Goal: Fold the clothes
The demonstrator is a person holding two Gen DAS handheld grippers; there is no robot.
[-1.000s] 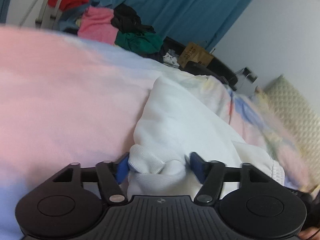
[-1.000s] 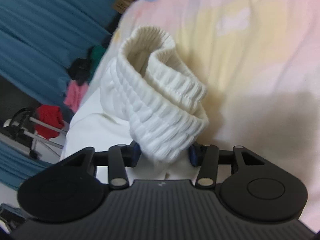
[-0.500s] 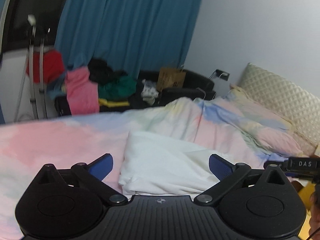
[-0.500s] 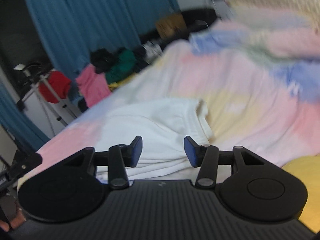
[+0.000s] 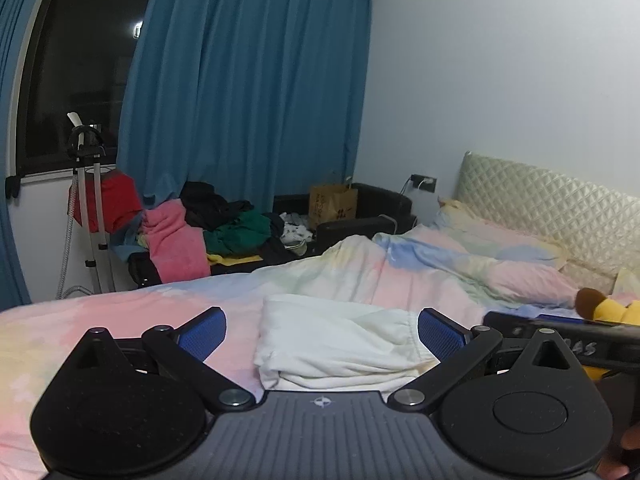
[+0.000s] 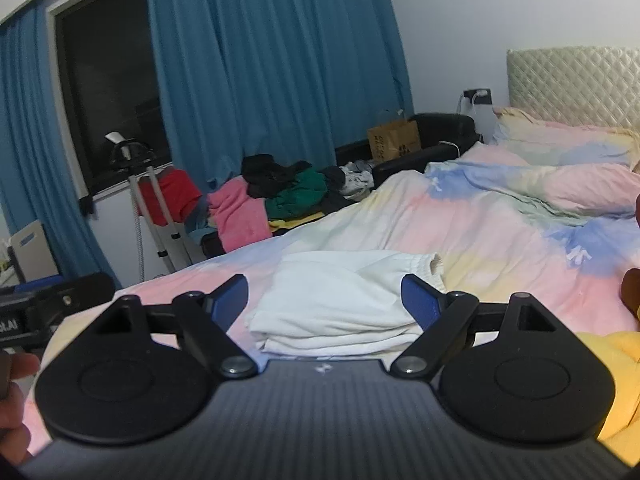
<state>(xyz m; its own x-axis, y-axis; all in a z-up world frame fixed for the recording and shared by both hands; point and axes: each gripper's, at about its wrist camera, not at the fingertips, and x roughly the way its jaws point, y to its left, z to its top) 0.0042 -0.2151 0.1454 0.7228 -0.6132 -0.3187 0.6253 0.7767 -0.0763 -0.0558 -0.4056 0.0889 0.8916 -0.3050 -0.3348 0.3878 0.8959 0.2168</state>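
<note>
Bed with pastel pink, blue and yellow tie-dye duvet (image 5: 120, 312). Folded white cotton garment (image 5: 336, 340) lies flat on it, mid-duvet. Left claw (image 5: 322, 330) spread wide, nothing between the pads. Right claw (image 6: 324, 300) jaws have just been opening, likewise empty; both off the garment.

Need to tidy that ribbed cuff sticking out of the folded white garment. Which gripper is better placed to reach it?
Probably right. In its view the ribbed cuff sits just beyond the right gripper, which is open and empty. From the left gripper, also open, that end of the white garment lies farther over.
</note>
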